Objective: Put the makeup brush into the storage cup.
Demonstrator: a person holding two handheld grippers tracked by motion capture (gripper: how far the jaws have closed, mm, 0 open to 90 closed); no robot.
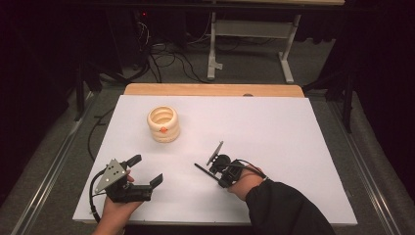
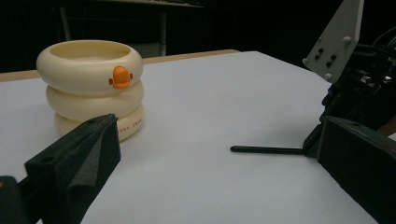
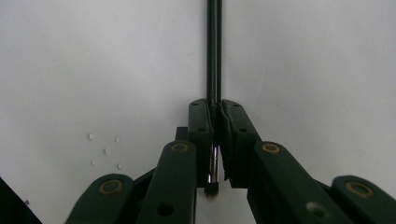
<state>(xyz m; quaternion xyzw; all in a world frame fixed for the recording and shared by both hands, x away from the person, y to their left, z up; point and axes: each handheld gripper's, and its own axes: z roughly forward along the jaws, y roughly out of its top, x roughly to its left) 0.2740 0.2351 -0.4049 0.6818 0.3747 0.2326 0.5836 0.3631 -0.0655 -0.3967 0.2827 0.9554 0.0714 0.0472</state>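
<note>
white desk [image 1: 274, 127]: your right hand-held gripper [image 3: 214, 112] is clenched on a thin black brush [image 3: 214, 51] near its bristle end. it's light, stiff, slippery; left hand-held gripper [image 1: 145, 170] stands released.

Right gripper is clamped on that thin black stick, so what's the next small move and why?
Probably lift the thin black stick slightly off the white table: the right gripper is shut on it, and the cream ringed duck-beak holder stands apart, open-topped.

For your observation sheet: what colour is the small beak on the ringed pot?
Orange, on the cream pot; the beak shows best in the left gripper view.
</note>
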